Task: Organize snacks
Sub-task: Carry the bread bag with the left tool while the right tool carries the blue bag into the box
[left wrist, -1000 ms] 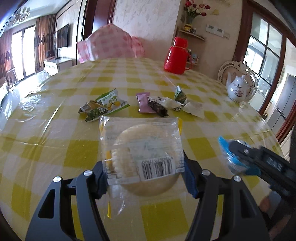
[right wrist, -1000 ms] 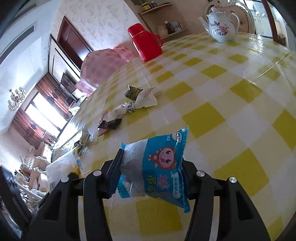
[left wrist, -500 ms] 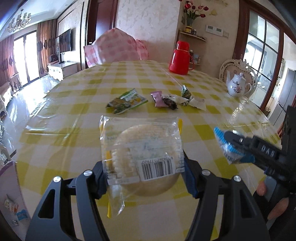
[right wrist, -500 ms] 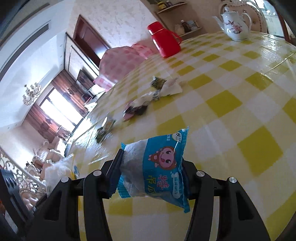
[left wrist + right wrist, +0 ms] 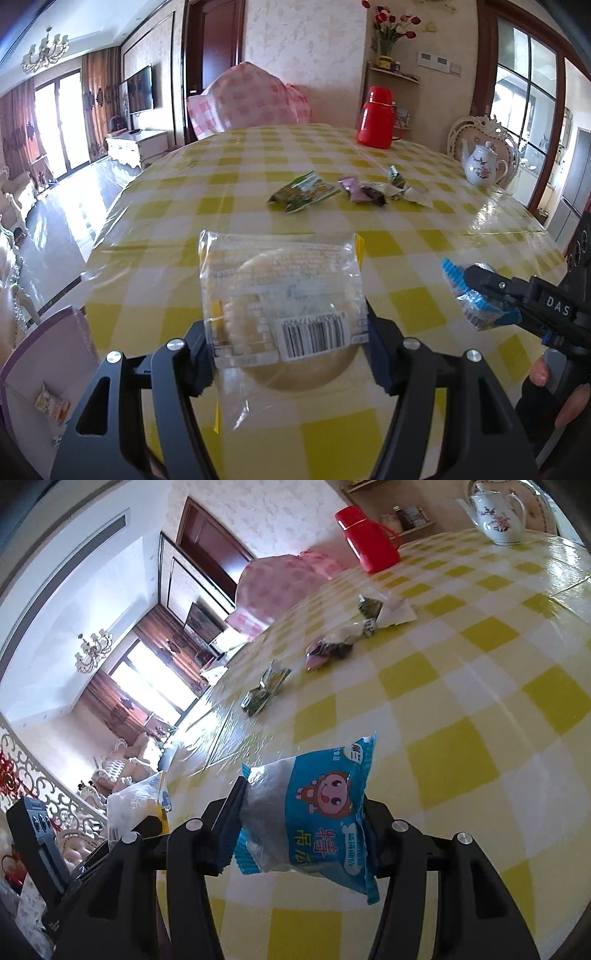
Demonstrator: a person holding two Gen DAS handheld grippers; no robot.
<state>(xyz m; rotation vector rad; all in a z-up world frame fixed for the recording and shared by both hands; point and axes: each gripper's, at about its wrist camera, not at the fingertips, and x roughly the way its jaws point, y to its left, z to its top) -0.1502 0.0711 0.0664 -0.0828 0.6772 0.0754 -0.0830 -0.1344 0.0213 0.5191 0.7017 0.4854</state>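
Observation:
My left gripper (image 5: 288, 354) is shut on a clear-wrapped round pastry (image 5: 284, 306) with a barcode label, held above the near part of the yellow checked table (image 5: 229, 206). My right gripper (image 5: 303, 834) is shut on a blue snack packet (image 5: 314, 808) with a cartoon face; it also shows at the right of the left wrist view (image 5: 476, 295). Green snack packets (image 5: 303, 192) and a cluster of pink, dark and white wrapped snacks (image 5: 376, 188) lie mid-table. A purple-rimmed box (image 5: 48, 369) holding a small packet sits low at the left, beside the table.
A red thermos (image 5: 376, 118) stands at the table's far side and a white floral teapot (image 5: 482, 166) at the far right. A chair with a pink checked cover (image 5: 251, 99) stands behind the table. The table edge drops to a glossy floor (image 5: 62, 229) on the left.
Both grippers have pulled back and up from the table with their snacks still held. The snacks on the table look farther away, and the purple-rimmed box has come into view at the left.

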